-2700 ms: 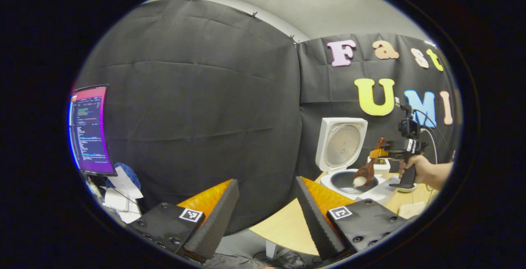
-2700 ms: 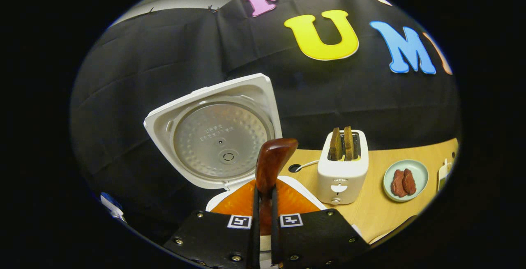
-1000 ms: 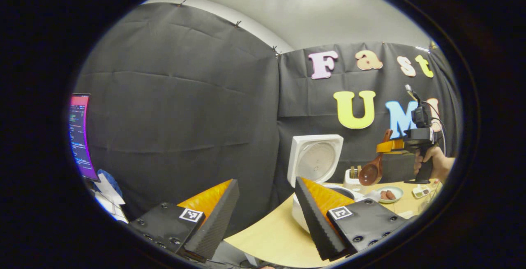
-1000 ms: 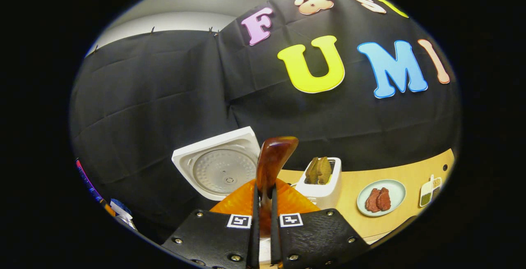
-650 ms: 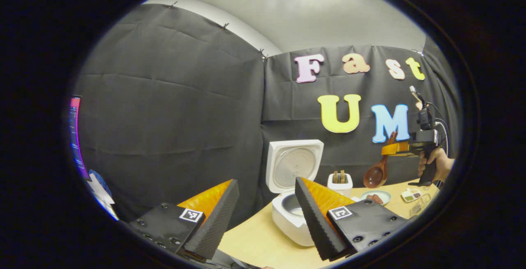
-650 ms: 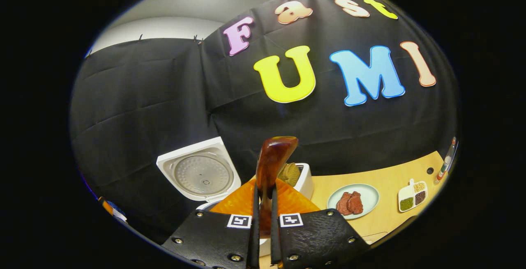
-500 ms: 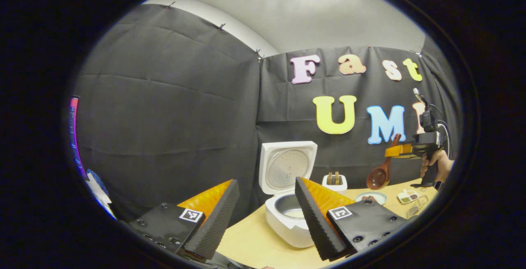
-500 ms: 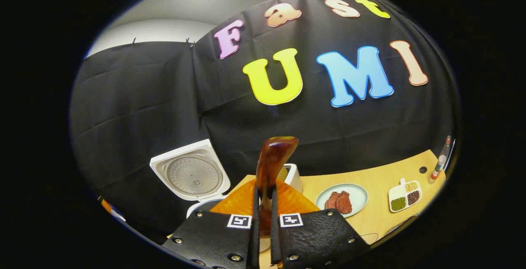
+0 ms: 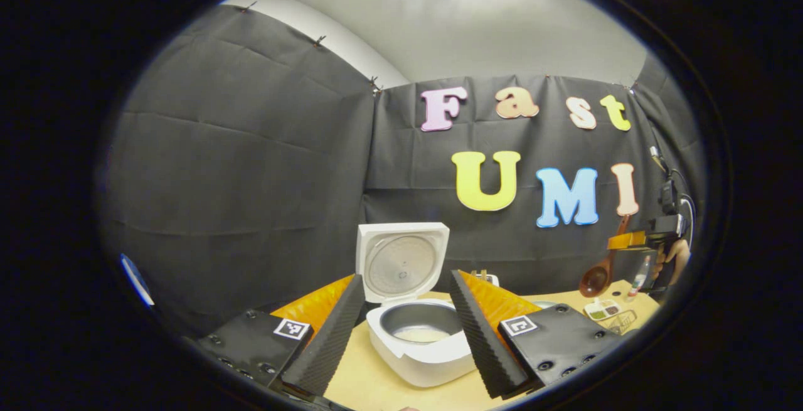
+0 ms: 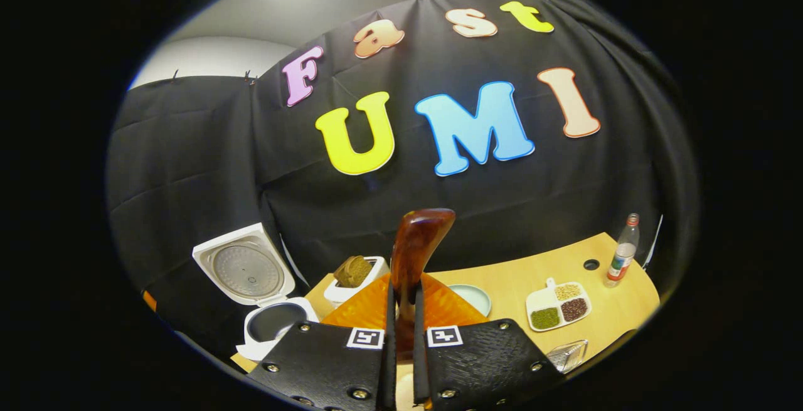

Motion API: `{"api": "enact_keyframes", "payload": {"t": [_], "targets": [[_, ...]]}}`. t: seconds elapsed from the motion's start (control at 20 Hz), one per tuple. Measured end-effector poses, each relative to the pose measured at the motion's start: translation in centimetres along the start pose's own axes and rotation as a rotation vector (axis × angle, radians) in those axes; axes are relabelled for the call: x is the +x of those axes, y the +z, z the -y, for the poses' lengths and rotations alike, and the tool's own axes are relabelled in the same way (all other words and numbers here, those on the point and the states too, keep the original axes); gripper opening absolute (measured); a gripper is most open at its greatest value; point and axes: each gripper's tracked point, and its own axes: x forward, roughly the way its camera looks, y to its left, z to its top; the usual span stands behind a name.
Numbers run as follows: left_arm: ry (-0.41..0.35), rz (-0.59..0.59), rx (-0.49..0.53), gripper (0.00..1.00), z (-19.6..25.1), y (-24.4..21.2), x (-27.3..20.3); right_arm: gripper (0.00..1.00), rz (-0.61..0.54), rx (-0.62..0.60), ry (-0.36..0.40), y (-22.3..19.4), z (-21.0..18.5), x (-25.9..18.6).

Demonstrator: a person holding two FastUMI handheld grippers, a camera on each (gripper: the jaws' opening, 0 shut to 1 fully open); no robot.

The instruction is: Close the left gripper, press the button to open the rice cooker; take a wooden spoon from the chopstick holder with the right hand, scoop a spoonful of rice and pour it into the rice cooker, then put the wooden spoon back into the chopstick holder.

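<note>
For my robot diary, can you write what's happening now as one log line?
rice cooker open, rice inside | right gripper holds wooden spoon | left gripper open

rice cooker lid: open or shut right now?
Open. The rice cooker lid stands upright behind the inner pot, its inner plate facing forward; a little rice lies at the bottom.

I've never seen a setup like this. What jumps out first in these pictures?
The white rice cooker stands with its lid up near the table's front edge, between the open left gripper's fingers, a little rice in its pot. Far right, a hand holds the right gripper, clamped on the wooden spoon, its bowl hanging down.
</note>
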Motion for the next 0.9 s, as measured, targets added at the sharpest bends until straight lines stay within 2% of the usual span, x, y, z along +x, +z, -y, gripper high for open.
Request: {"api": "enact_keyframes", "payload": {"t": [0.05,0.15,0.25,0.65,0.75,0.9], "targets": [[-0.007,0.004,-0.001,0.91,0.6,0.1,0.1,0.11,0.006,0.005,-0.014,0.2,1.0,-0.4],[-0.021,0.011,-0.004,0.99,1.8,0.5,0.3,0.11,0.012,0.018,-0.048,0.2,3.3,-1.4],[-0.035,0.014,-0.008,0.91,2.9,0.7,0.5,0.11,0.018,0.024,-0.087,0.2,5.7,-2.3],[-0.069,0.024,0.007,0.91,6.5,1.5,0.7,0.11,-0.007,-0.002,-0.235,-2.1,14.4,-5.1],[-0.075,0.026,0.017,0.99,7.3,1.9,0.7,0.11,-0.022,-0.007,-0.265,-2.7,15.9,-5.8],[-0.081,0.023,0.027,0.99,8.2,2.0,0.4,0.11,-0.044,-0.005,-0.302,-4.2,17.8,-6.1]]}}
